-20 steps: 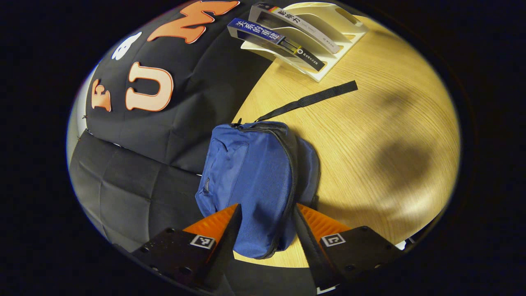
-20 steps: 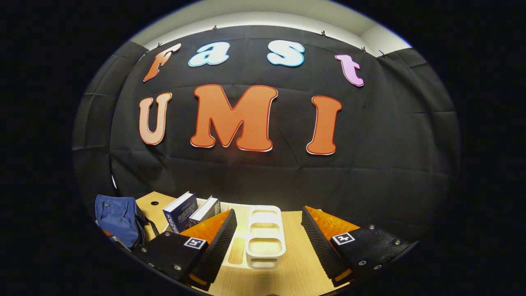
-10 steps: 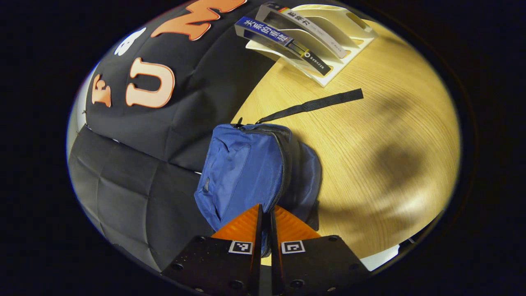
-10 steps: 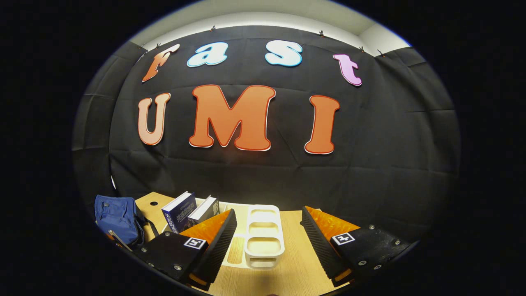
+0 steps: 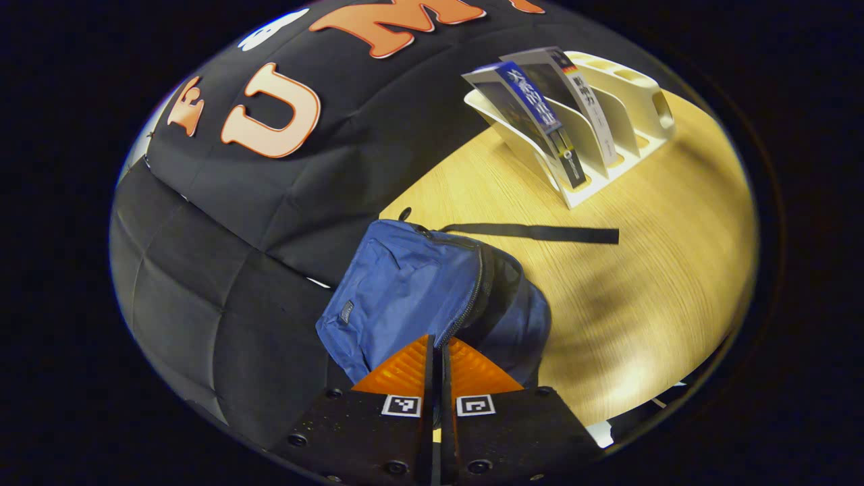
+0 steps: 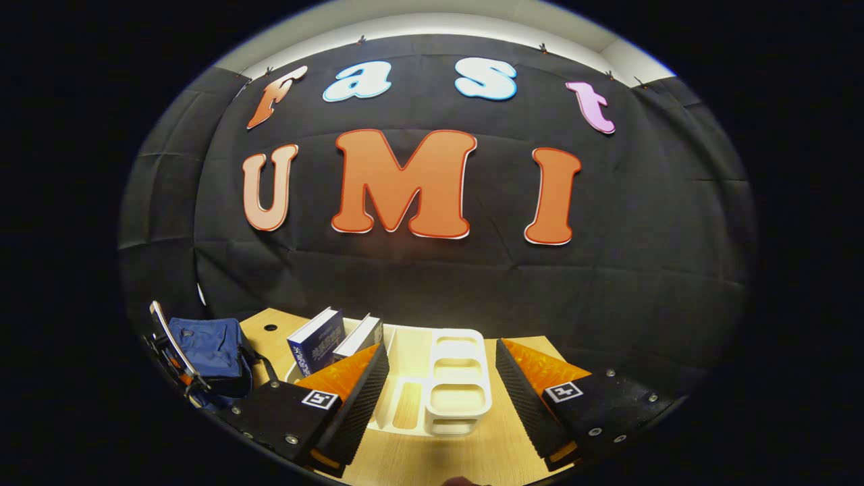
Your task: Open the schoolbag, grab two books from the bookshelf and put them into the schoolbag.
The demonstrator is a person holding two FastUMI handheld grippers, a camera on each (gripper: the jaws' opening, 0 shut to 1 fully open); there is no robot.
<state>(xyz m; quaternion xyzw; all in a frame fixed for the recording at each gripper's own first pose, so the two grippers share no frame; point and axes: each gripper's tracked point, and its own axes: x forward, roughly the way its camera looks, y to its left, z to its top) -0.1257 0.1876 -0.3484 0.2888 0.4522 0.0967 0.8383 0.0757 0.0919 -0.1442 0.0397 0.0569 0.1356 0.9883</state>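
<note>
The blue schoolbag (image 5: 405,283) lies at the table's left edge, its zip gaping over a dark inside. My left gripper (image 5: 437,345) is shut on the bag's fabric beside the zip. Two books lean in the white bookshelf (image 5: 634,94): a blue book (image 5: 540,115) and a pale book (image 5: 587,94). In the right gripper view my right gripper (image 6: 442,345) stands open and empty just before the bookshelf (image 6: 459,378). The blue book (image 6: 316,341) and the pale book (image 6: 361,335) are left of its fingers. The schoolbag (image 6: 209,344) is far left.
A black strap (image 5: 533,233) runs from the bag across the wooden table (image 5: 661,283) toward the shelf. The black cloth wall stands close behind the bag and the shelf. Part of a gripper frame (image 6: 169,331) shows beside the bag in the right gripper view.
My left gripper went from open around the bag to shut on its fabric, then swung, and the zip opening widened. My right gripper crept slightly nearer the bookshelf, still open.
</note>
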